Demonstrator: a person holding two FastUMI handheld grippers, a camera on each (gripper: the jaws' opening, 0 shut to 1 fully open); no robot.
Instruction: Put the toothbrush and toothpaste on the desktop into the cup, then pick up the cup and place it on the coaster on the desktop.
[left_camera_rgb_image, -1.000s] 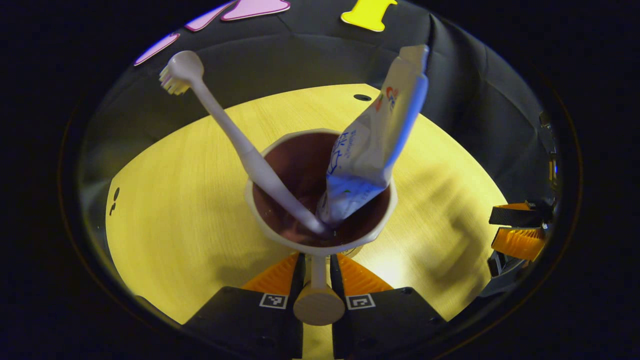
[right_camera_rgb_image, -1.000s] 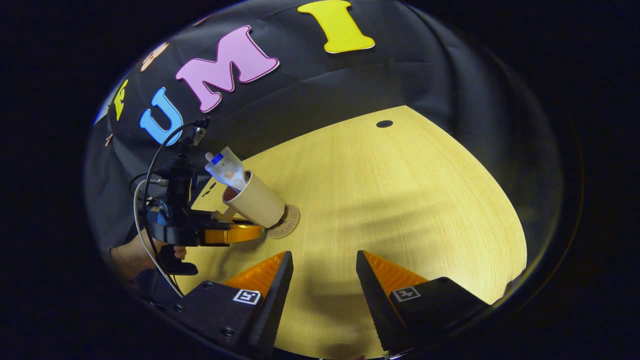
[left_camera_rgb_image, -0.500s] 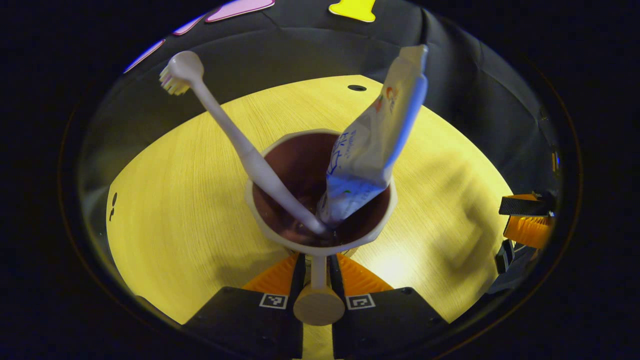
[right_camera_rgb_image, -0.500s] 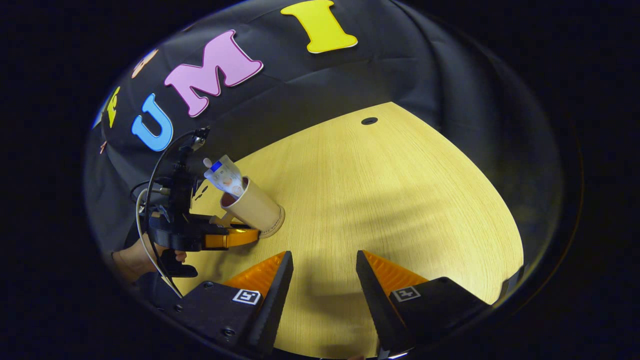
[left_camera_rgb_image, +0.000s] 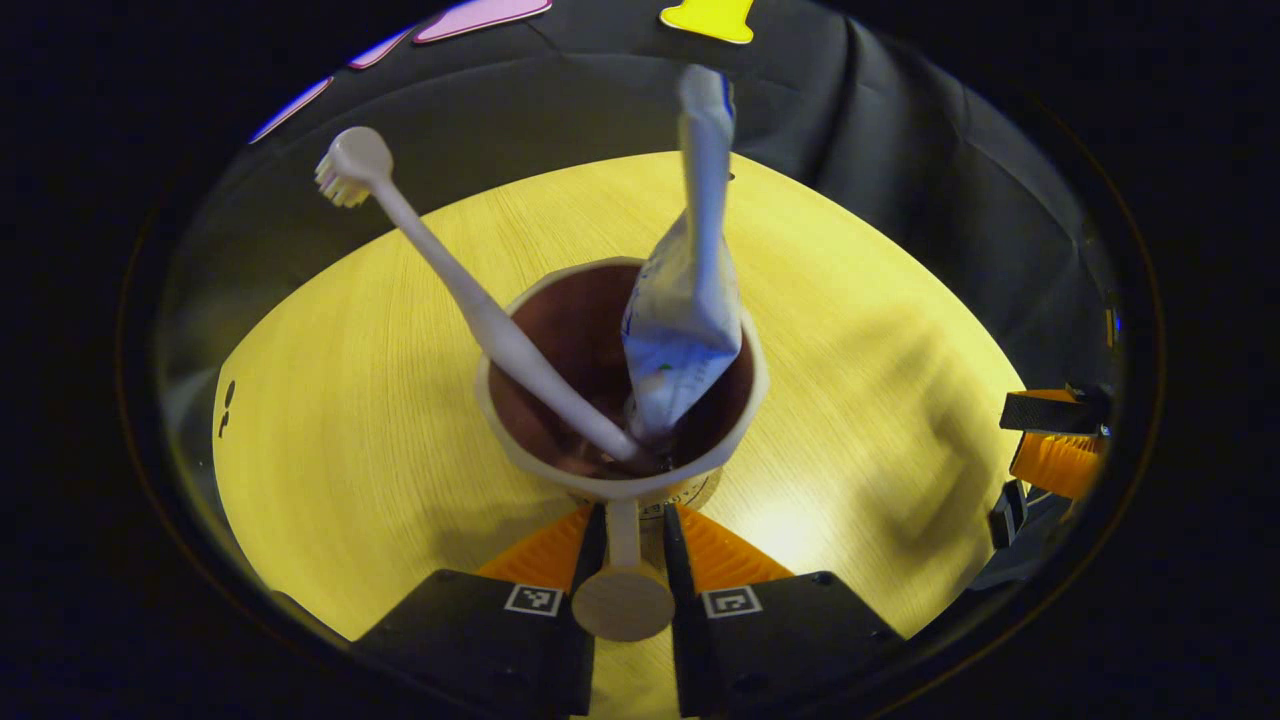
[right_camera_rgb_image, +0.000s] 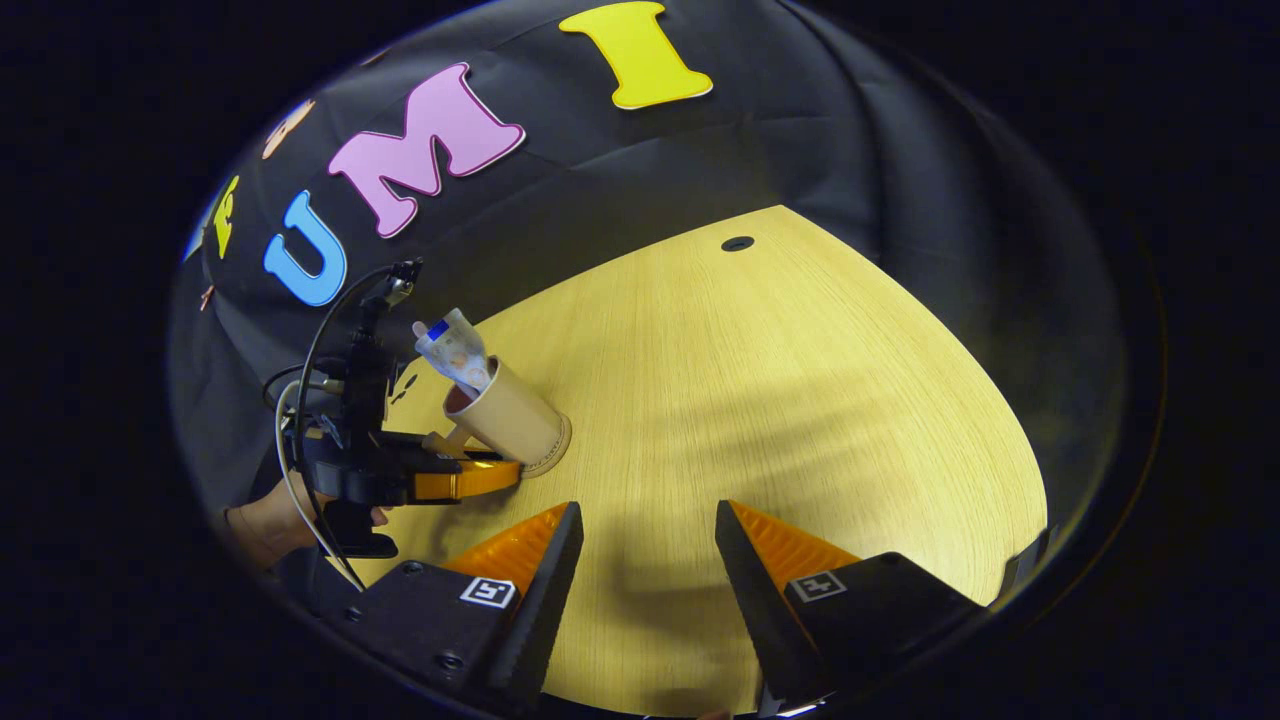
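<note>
In the left gripper view a beige cup (left_camera_rgb_image: 620, 478) with a dark inside stands upright on the coaster (left_camera_rgb_image: 692, 492), whose edge peeks out beneath it. A white toothbrush (left_camera_rgb_image: 450, 280) leans left out of the cup and the toothpaste tube (left_camera_rgb_image: 690, 290) stands almost straight up in it. My left gripper (left_camera_rgb_image: 632, 515) has its fingers slightly parted around the cup's handle (left_camera_rgb_image: 622, 590), with a thin gap on the right side. In the right gripper view the cup (right_camera_rgb_image: 510, 418) rests on the coaster (right_camera_rgb_image: 550, 462). My right gripper (right_camera_rgb_image: 640, 560) hangs open over bare table.
The wooden table (right_camera_rgb_image: 800, 400) has a small round hole (right_camera_rgb_image: 737, 243) near its far edge. A hand (right_camera_rgb_image: 262, 520) holds the left gripper (right_camera_rgb_image: 470, 480) with its cables at the table's left side. The right gripper (left_camera_rgb_image: 1050, 440) is off to the right in the left gripper view.
The left fingers have parted a little and the handle sits off-centre between them. The toothpaste tube swung from leaning right to nearly upright. The right gripper stayed put.
</note>
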